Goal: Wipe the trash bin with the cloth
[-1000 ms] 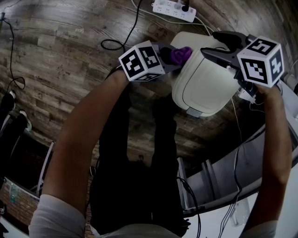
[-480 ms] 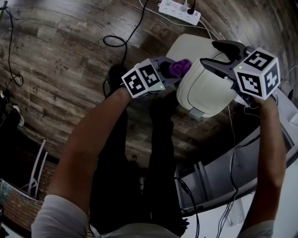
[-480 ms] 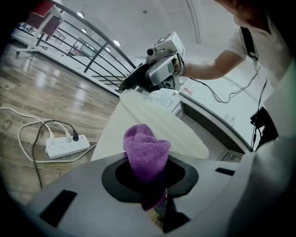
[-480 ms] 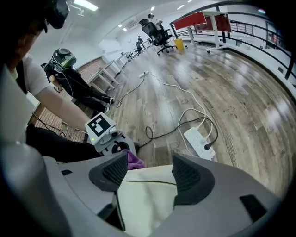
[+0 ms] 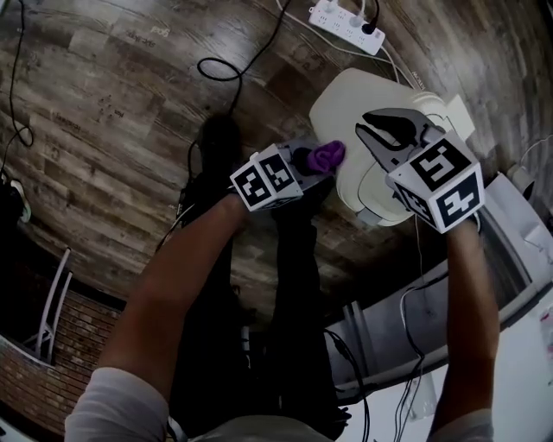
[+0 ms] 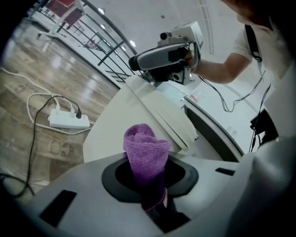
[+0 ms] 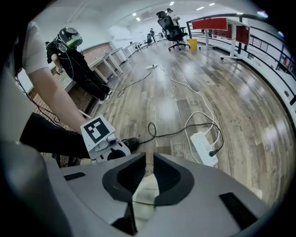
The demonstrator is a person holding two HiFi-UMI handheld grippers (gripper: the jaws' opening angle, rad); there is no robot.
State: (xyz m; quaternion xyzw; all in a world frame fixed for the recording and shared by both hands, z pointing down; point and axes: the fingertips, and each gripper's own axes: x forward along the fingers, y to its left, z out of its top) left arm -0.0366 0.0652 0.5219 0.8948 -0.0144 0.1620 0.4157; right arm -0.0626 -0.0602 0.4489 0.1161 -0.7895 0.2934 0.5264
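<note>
A cream trash bin (image 5: 359,91) stands on the wood floor, with its lid (image 6: 162,109) facing up. My left gripper (image 5: 321,161) is shut on a rolled purple cloth (image 5: 328,154), which sits at the bin's left side. The cloth (image 6: 145,147) sticks up between the jaws, with the bin's wall (image 6: 113,125) just beyond it. My right gripper (image 5: 366,129) hangs over the bin's top and points steeply down. Its jaws have just been closing and now stand a narrow slit apart (image 7: 149,160) with nothing between them. The bin's cream surface (image 7: 145,192) shows below them.
A white power strip (image 5: 346,19) with cables lies on the floor behind the bin. A black cable (image 5: 226,69) loops to the left. A grey desk frame (image 5: 510,259) with wires stands close on the right. The person's dark legs (image 5: 285,293) are below the grippers.
The right gripper's jaws went from wide open to nearly together, and it swung over the bin's top. Both grippers shifted across the view; the cloth stays in the left gripper.
</note>
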